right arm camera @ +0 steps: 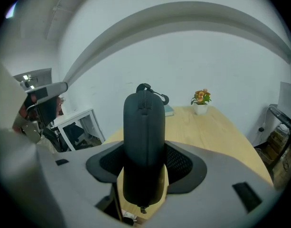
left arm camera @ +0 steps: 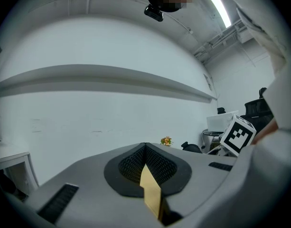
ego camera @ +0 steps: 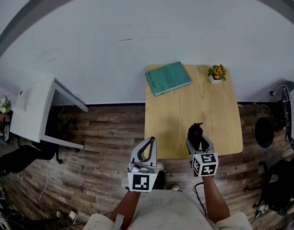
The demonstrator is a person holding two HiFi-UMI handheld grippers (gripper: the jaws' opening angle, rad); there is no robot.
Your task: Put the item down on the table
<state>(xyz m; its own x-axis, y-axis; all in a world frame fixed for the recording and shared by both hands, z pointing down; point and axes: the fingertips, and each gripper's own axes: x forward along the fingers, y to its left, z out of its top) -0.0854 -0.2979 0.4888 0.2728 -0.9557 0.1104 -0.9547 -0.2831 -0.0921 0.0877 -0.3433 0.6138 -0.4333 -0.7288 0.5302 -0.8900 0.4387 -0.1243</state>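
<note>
Standing upright, clamped in the right tool [ego camera: 198,142], black zip case [right arm camera: 144,127] above the table [ego camera: 218,114]; left tool [left arm camera: 145,151] closed, empty.

Side by side before the person's body, the left gripper [ego camera: 150,143] points roughly level with its jaws closed on nothing, while the right gripper [ego camera: 198,140] tilts downward, jaws clamping a black zippered case [right arm camera: 144,141].

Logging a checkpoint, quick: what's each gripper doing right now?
Left gripper: closed, empty.
Right gripper: closed on the black zippered case.
</note>
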